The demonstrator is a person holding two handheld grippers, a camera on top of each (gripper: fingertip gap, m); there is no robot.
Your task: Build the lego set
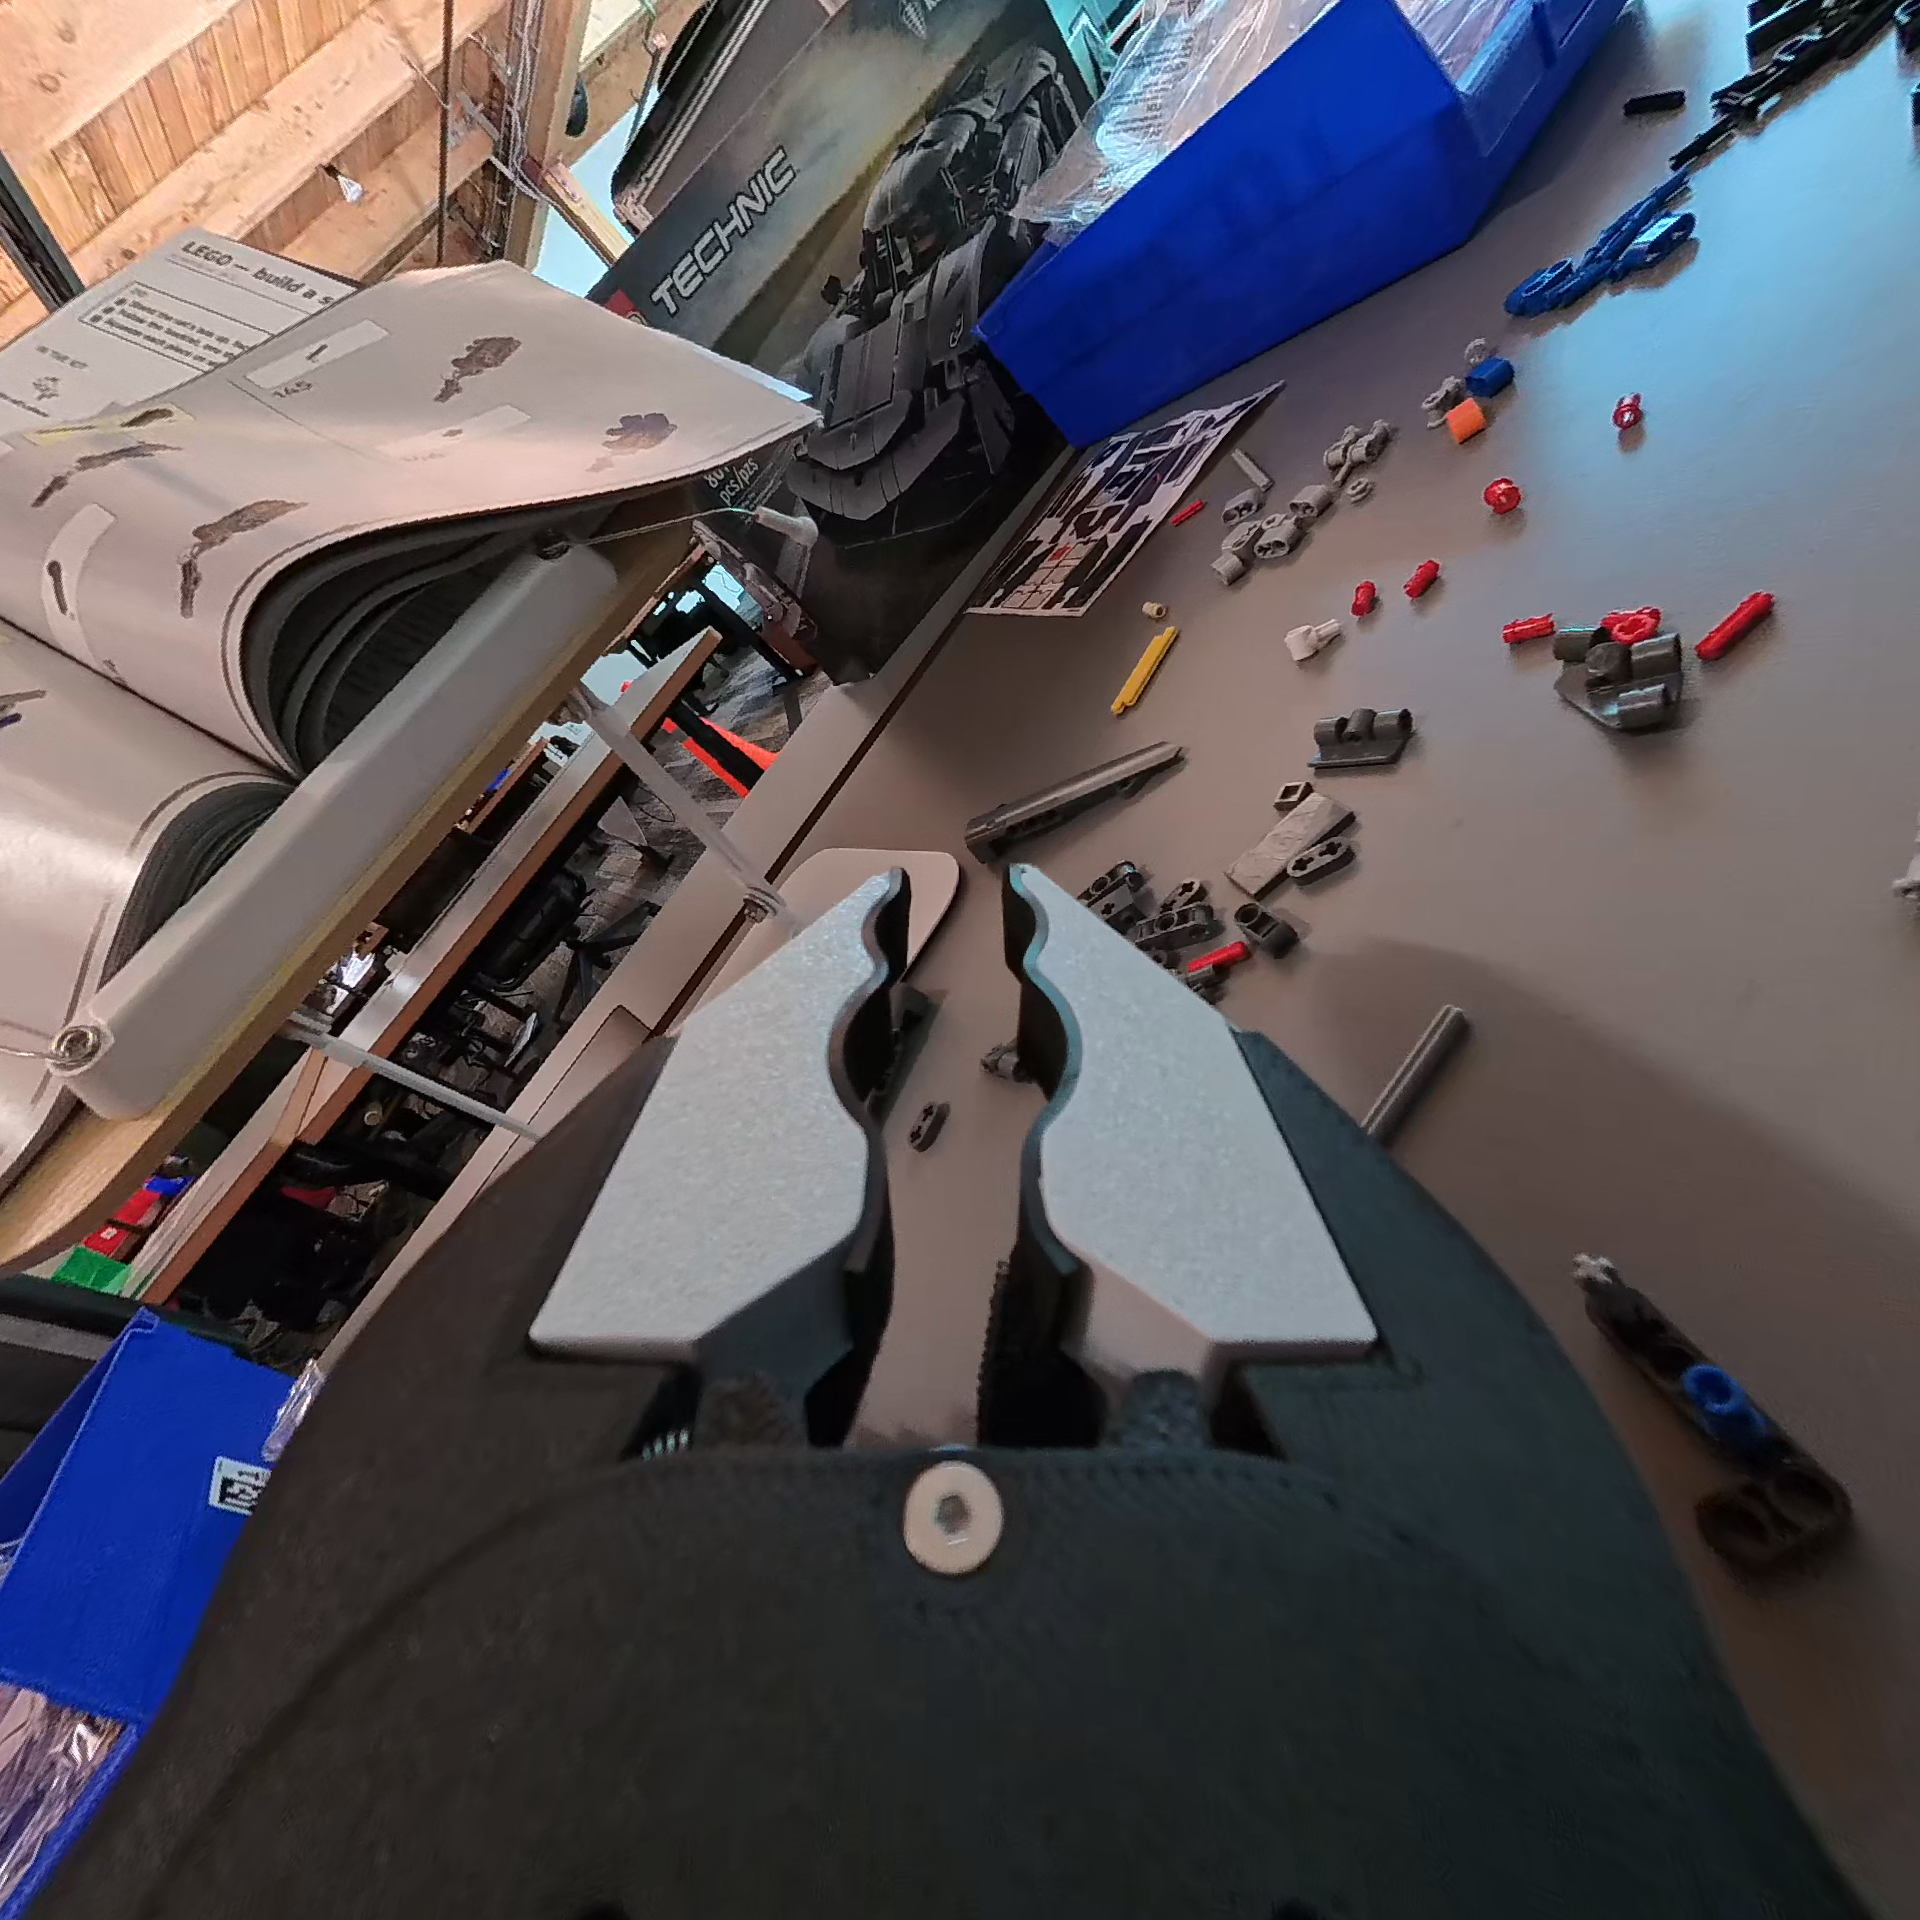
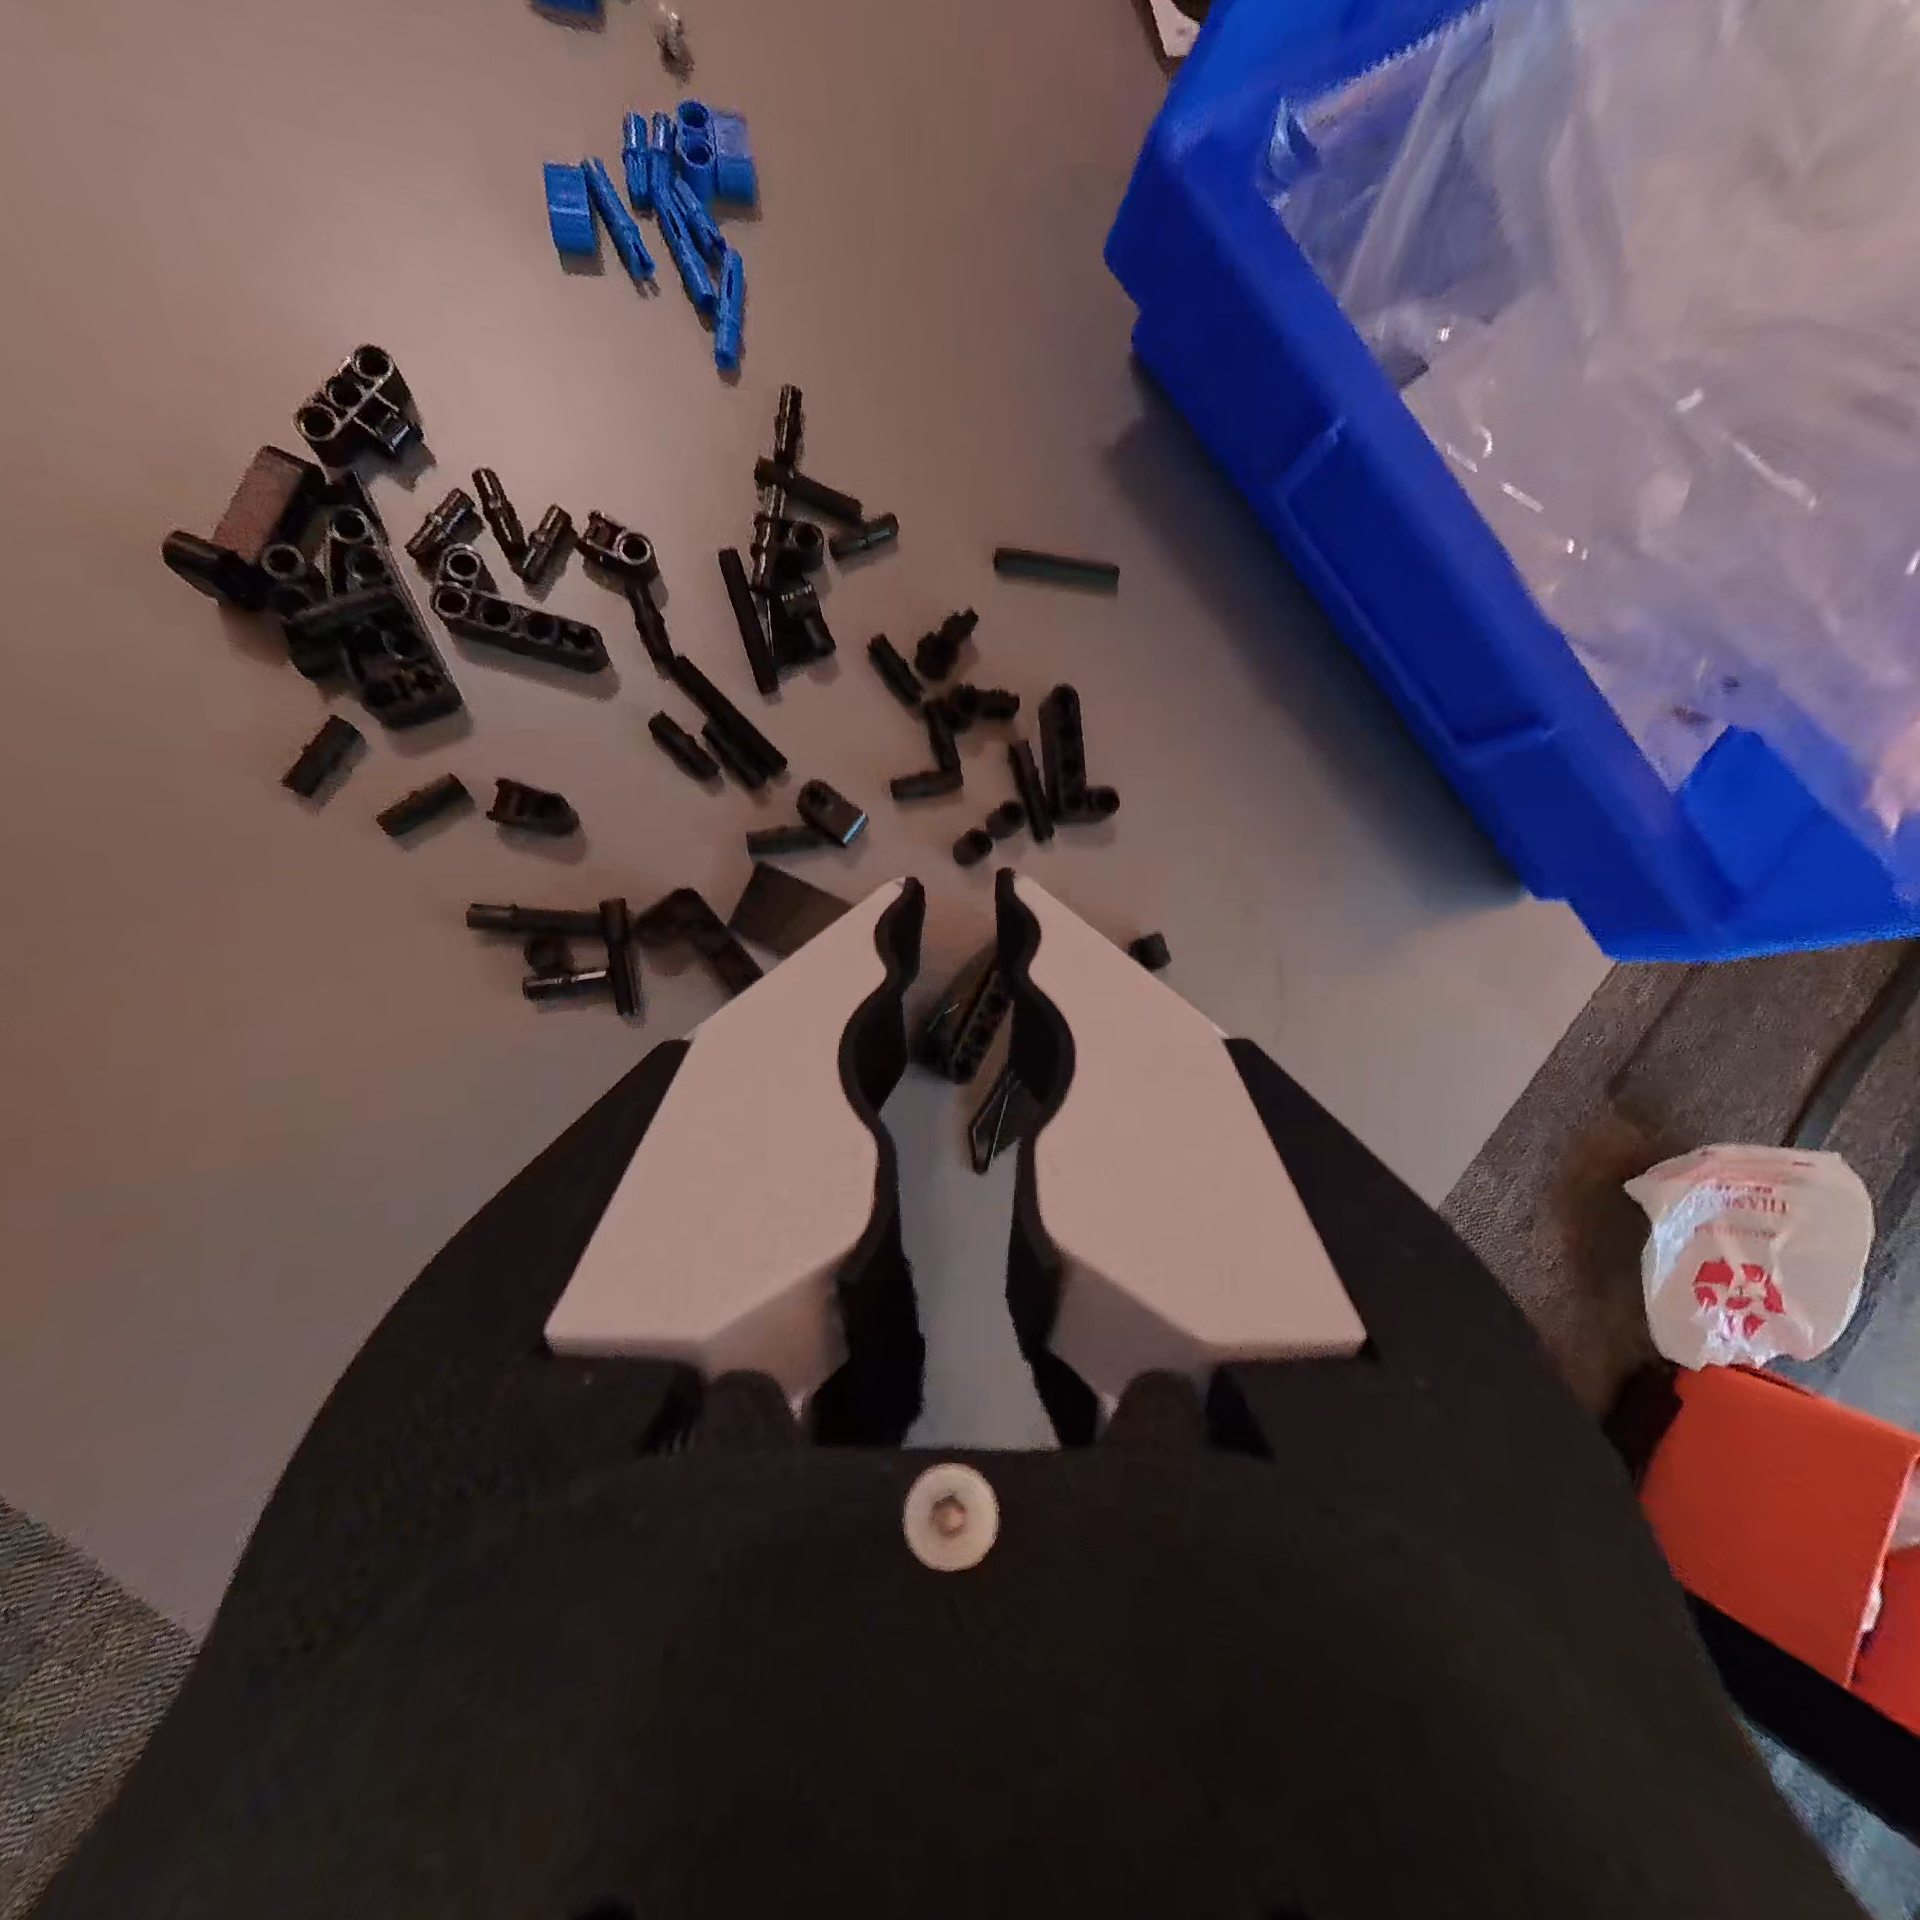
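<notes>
Left fingers (image 1: 727, 1122): narrow gap, nothing between them. I read the left gripper (image 1: 956, 894) as empty, hanging over the desk (image 1: 1558, 1091). Through the gap I see a small dark connector (image 1: 925, 1124) and a grey bit (image 1: 1000, 1060) lying on the desk below. Just past the tips lies a dark grey beam (image 1: 1070, 800). To the right sit a cluster of dark connectors (image 1: 1174, 914), a red pin (image 1: 1218, 956) and a grey axle (image 1: 1418, 1070). Farther off are a sticker sheet (image 1: 1122, 509), a box (image 1: 883, 312) and an open booklet (image 1: 364, 436).

Right fingers (image 2: 748, 1122): also narrow. The right gripper (image 2: 956, 894) hangs over a black beam (image 2: 966, 1023), which lies along the right finger with clear space on the left side. I judge it not gripped.

Handling, by my judgement: these pieces are light, stiff, smooth plastic, so they slide readily. Take a beam across its narrow flat sides, near mid-length.

Ahead lies the black pile (image 2: 582, 644), beyond it blue pieces (image 2: 665, 197), and to the right a blue bin (image 2: 1351, 468) with plastic bags.
</notes>
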